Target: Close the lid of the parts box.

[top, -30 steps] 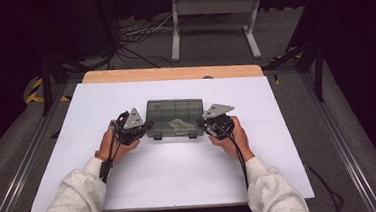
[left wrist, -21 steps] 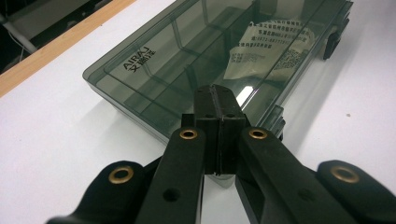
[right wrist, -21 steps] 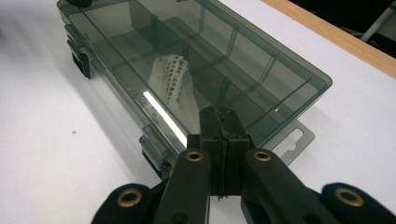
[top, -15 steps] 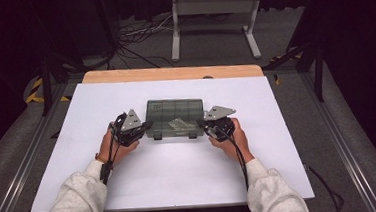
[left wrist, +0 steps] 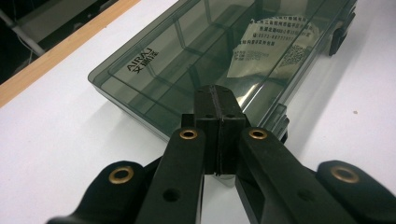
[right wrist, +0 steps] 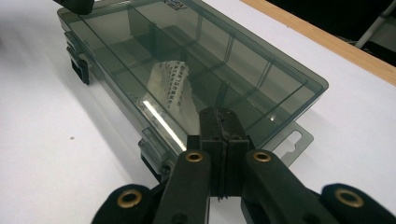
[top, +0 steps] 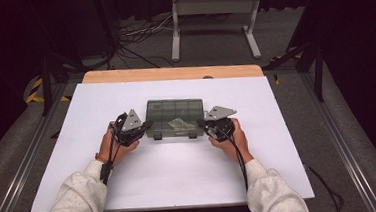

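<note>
We note the left tongs at the left end of the smoke-tinted compartment box, their jaws pressed together with nothing between them, tips at the lid's near-left corner; we cannot tell whether they touch it. The box lies shut and flat at the middle of the white surface, a printed paper slip visible through its lid. At its right end we find the right tongs, jaws likewise pressed together on nothing, tips over the near-right corner.
</note>
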Motion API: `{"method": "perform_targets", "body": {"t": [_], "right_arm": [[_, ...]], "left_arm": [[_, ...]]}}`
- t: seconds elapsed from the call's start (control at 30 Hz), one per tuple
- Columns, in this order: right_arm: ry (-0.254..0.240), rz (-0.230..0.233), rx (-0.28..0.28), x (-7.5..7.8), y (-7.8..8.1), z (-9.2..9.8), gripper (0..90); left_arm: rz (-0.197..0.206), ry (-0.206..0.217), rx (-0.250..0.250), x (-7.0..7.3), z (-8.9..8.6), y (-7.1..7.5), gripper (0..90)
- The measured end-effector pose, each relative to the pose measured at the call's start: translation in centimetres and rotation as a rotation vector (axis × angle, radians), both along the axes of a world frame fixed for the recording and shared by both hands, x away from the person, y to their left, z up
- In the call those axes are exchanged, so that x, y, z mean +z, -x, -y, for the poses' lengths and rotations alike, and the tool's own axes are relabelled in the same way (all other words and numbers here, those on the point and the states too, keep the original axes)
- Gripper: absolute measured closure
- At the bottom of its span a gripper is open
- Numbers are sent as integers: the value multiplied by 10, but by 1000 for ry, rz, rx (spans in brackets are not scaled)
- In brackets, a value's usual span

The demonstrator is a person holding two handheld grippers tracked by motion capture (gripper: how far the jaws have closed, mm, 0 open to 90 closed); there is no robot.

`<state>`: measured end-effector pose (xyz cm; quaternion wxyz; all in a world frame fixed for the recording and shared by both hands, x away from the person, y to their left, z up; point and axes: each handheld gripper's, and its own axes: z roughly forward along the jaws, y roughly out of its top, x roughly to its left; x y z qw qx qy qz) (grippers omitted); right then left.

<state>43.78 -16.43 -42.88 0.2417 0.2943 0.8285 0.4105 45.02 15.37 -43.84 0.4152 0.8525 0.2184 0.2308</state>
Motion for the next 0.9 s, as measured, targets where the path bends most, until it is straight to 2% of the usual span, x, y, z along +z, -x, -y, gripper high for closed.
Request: {"method": "perform_targets", "body": {"t": [0.2, 0.47, 0.63, 0.9], "right_arm": [[-27, 0, 5, 0, 0, 3, 900], [-51, 31, -3, 4, 4, 6, 900], [-64, 46, 1, 7, 7, 6, 900], [-73, 53, 12, 9, 8, 4, 871]], "left_arm": [[15, -4, -14, 2, 1, 1, 900], [39, -4, -14, 6, 2, 2, 900], [54, 16, -16, 9, 2, 5, 900], [57, 38, -16, 11, -1, 7, 882]]}}
